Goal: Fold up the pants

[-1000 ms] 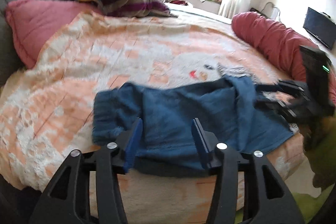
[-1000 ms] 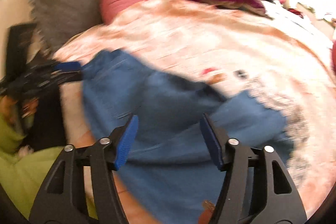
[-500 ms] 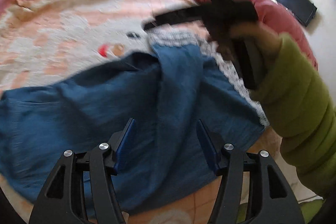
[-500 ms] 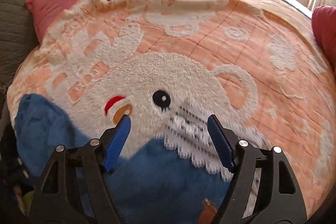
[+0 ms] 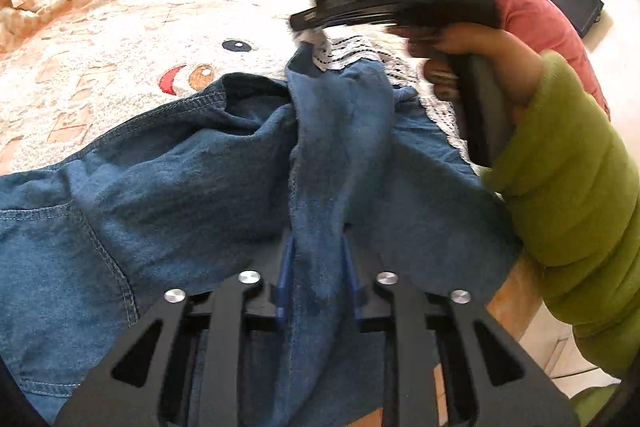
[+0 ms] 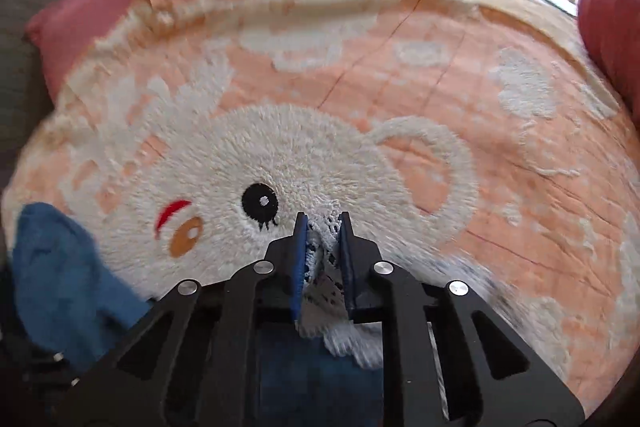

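Blue denim pants (image 5: pixel 168 187) lie crumpled on the near edge of a peach bear-print blanket (image 6: pixel 460 75); the left gripper (image 5: pixel 316 267) is closing on a raised fold of denim; farther off, the right gripper (image 6: pixel 323 247) is closing on the white lace hem (image 6: pixel 326 227) — held by a green-sleeved arm (image 5: pixel 568 179).

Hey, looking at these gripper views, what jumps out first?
The blue denim pants sprawl rumpled across the peach bear blanket. The left gripper is closing on a raised fold of denim, while the right gripper is closing on the white lace hem.
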